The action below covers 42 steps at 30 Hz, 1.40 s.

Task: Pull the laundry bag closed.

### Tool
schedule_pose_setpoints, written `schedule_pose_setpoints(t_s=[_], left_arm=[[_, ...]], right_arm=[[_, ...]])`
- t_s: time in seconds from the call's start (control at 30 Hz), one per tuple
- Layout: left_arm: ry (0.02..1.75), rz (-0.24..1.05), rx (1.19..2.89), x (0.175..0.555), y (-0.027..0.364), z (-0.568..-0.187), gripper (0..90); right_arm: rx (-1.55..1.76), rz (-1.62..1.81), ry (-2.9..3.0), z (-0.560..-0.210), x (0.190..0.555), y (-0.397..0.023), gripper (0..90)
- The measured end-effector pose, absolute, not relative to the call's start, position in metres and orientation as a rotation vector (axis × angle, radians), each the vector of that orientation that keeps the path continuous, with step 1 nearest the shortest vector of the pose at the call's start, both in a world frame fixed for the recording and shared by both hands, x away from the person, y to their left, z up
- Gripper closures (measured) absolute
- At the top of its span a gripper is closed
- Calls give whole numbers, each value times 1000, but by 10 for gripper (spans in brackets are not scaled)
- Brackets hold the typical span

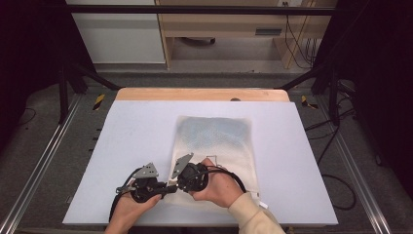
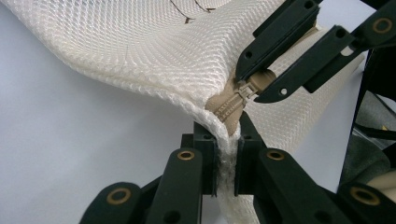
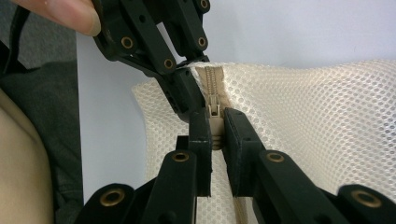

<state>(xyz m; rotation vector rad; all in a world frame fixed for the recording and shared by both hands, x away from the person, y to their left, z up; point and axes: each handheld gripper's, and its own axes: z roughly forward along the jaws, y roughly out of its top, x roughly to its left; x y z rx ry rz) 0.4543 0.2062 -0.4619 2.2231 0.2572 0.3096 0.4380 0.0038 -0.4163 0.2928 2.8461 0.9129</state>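
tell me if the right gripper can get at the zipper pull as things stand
Probably yes: the right gripper already has its jaws shut on the zipper pull of the mesh bag. The left gripper pinches the bag's corner just beside it, without blocking the pull.

A cream-white mesh laundry bag [image 1: 214,146], rectangular and soft, lies flat on the pale tabletop [image 1: 136,131] with its long side running away from the person. Something blue-grey shows through the netting in its far half. Its near left corner [image 2: 210,109] is lifted and bunched, so the honeycomb fabric folds upward there. A tan zipper [image 2: 229,108] with fine teeth runs along that near edge, starting at the lifted corner. Its small tan slider and pull tab [image 3: 215,116] sit close to the corner end of the track, pinched. The mesh edge [image 2: 224,154] just beside the zipper's end is also clamped and drawn taut.
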Motion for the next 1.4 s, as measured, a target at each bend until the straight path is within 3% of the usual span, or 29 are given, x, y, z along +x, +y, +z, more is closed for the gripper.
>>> schedule_pose_setpoints(t_s=[1.4], left_arm=[[250, 336, 2206, 446, 194, -457, 826]], right_arm=[[352, 1011, 2810, -423, 433, -23, 823]])
